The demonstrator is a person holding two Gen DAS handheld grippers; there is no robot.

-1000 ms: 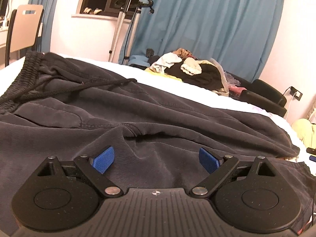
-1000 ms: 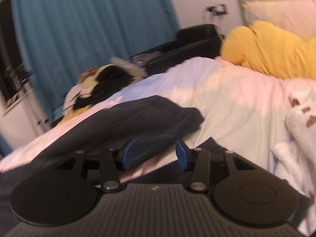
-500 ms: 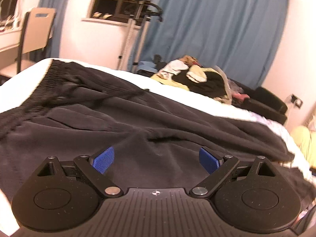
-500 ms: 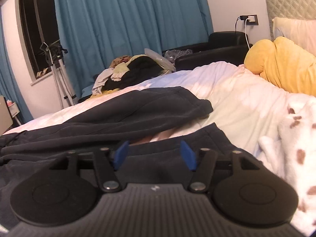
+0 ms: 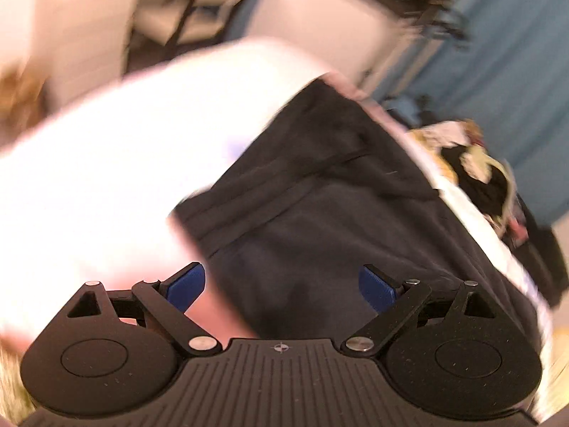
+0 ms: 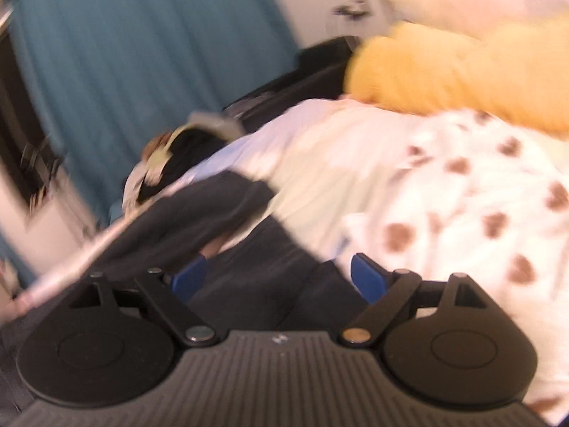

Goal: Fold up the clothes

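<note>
Folding barely begun: dark trousers (image 5: 320, 213) lie spread across the bed (image 5: 124, 160), mid-frame. Left claw (image 5: 281, 284) wide open, empty. Right claw (image 6: 277, 277) opening over the cloth, gripping nothing.

Teal curtain (image 6: 142, 71) over a pale wall, dark armchair (image 6: 302, 78), white-sheeted bed (image 5: 124, 163), warm indoor light

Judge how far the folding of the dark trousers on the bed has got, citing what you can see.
Done: little; the dark trousers lie spread on the white bedding, one leg lying over the other. In hand: nothing; the left tongs are open over the cloth, and the right tongs are opening without gripping it. Left: all folds, plus the clothes pile beyond.
</note>
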